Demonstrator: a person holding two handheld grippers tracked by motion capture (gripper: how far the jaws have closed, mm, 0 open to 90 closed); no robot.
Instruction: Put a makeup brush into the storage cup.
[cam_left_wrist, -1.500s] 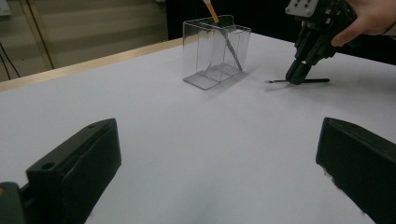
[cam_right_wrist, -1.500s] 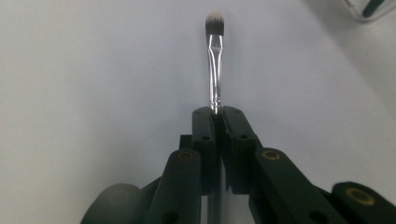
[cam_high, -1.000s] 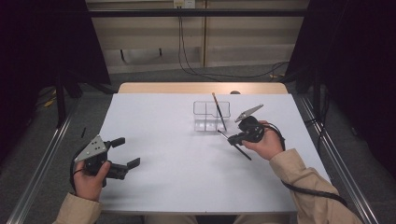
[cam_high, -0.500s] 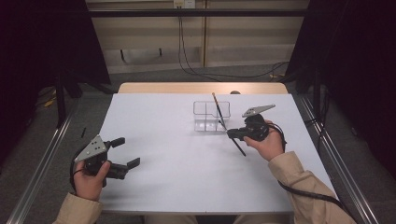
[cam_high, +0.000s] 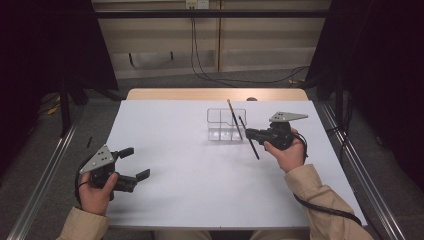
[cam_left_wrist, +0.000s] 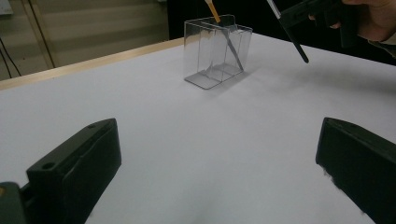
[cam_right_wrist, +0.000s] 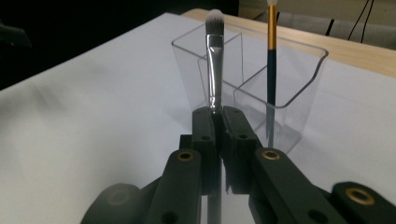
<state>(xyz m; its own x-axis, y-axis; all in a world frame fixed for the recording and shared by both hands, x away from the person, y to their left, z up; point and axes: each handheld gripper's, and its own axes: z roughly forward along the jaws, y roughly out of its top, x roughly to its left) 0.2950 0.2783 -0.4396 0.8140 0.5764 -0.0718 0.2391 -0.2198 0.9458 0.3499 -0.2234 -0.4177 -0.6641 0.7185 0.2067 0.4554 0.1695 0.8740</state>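
A clear acrylic holder (cam_high: 220, 111) with compartments stands at the table's middle right. A brush with an orange and dark handle (cam_high: 233, 117) leans inside it. My right gripper (cam_high: 248, 133) is shut on a makeup brush (cam_high: 253, 149), just right of the holder. In the right gripper view the jaws (cam_right_wrist: 216, 116) pinch the metal ferrule of that brush (cam_right_wrist: 214, 60), bristles up, with the holder (cam_right_wrist: 299, 93) and the other brush (cam_right_wrist: 271, 70) just behind. My left gripper (cam_high: 136, 162) rests open near the front left; nothing lies between its jaws (cam_left_wrist: 219, 172).
A white sheet (cam_high: 175, 150) covers the table, and a wooden strip (cam_high: 165, 94) shows at its far edge. Metal rails (cam_high: 45, 165) run along both sides. Cables lie on the floor behind the table.
My right gripper has shifted slightly up and toward the holder, and the held brush has tilted steeper. The left gripper has kept still.
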